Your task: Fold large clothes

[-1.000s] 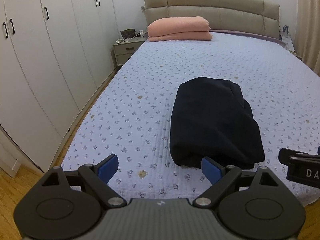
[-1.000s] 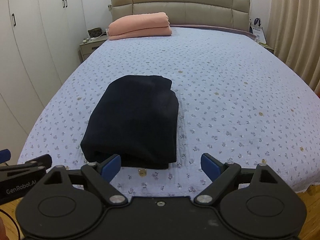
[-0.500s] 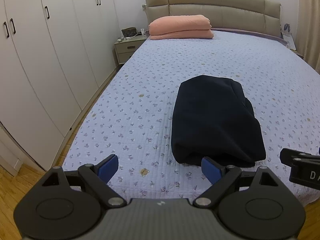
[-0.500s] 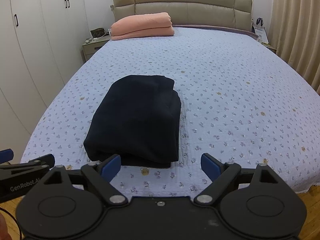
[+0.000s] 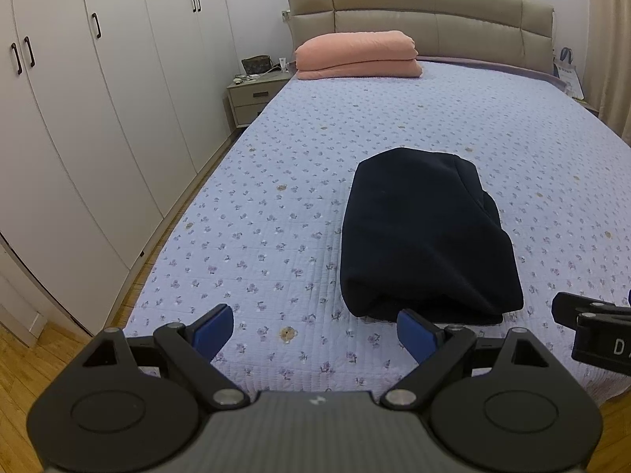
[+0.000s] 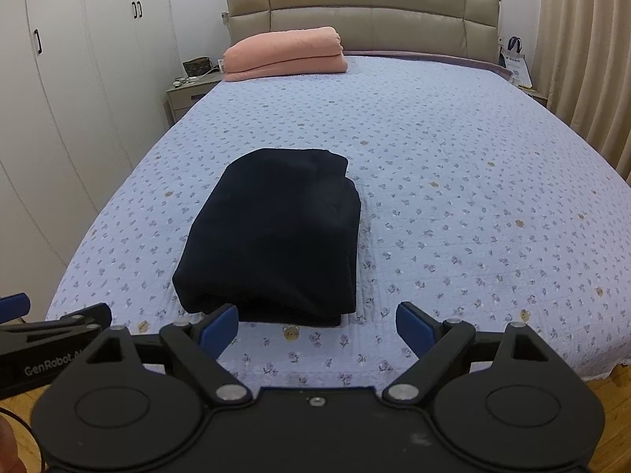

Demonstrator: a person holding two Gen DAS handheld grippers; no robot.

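Observation:
A dark navy garment (image 5: 426,232) (image 6: 276,232) lies folded into a thick rectangle near the foot of the bed (image 5: 276,205) (image 6: 473,205), on a pale blue flowered quilt. My left gripper (image 5: 315,329) hangs open above the bed's front edge, to the left of the bundle, holding nothing. My right gripper (image 6: 317,325) is open too, just in front of the bundle's near right corner, apart from the cloth. Each gripper's tip shows at the side of the other's view.
A folded pink blanket (image 5: 357,55) lies by the padded headboard (image 6: 363,12). White wardrobes (image 5: 79,118) line the left wall, with a nightstand (image 5: 252,96) beyond them. Curtains (image 6: 583,59) hang on the right. Wooden floor (image 5: 23,362) runs along the bed's left side.
Both grippers have drawn back and risen a little, so the folded garment sits farther off in both views. The garment itself has not moved.

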